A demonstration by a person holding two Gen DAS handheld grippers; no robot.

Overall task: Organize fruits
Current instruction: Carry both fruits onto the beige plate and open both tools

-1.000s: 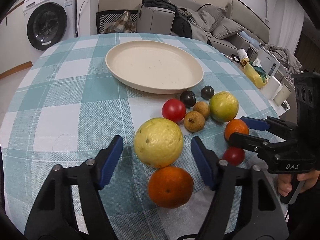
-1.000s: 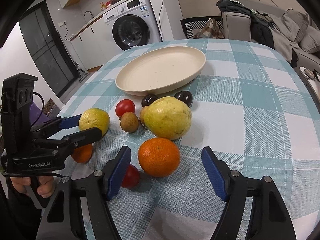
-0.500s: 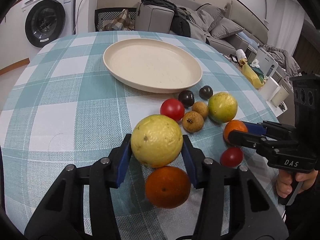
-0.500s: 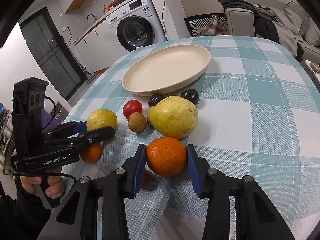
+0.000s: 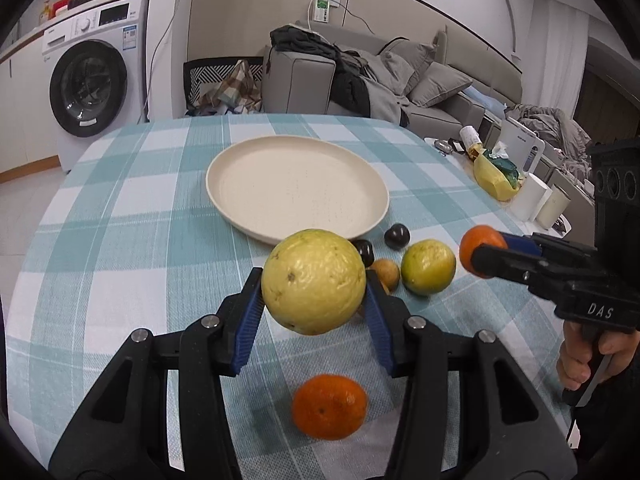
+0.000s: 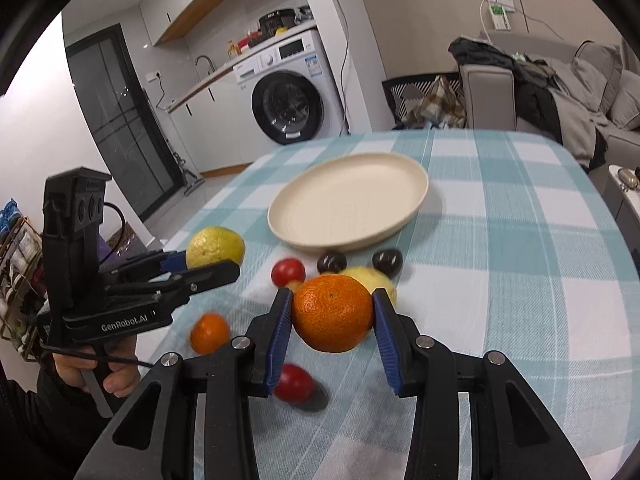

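Observation:
My left gripper (image 5: 314, 300) is shut on a large yellow fruit (image 5: 314, 280) and holds it above the checked tablecloth, short of the empty cream plate (image 5: 298, 188). My right gripper (image 6: 332, 318) is shut on an orange (image 6: 333, 312), also lifted; it shows at the right of the left wrist view (image 5: 480, 250). On the cloth lie another orange (image 5: 330, 406), a smaller yellow-green fruit (image 5: 428, 266), two dark round fruits (image 5: 397, 237), a brown longan (image 5: 386, 274) and two red tomatoes (image 6: 288, 272).
The round table (image 5: 120, 208) carries a teal checked cloth. A washing machine (image 5: 94, 76) stands far left, a sofa with clothes (image 5: 360, 76) behind. A side table with a yellow bag and cups (image 5: 500, 176) stands past the table's right edge.
Both grippers closed on their fruits and lifted them off the cloth. The yellow fruit and the orange now hang above the table, nearer the plate.

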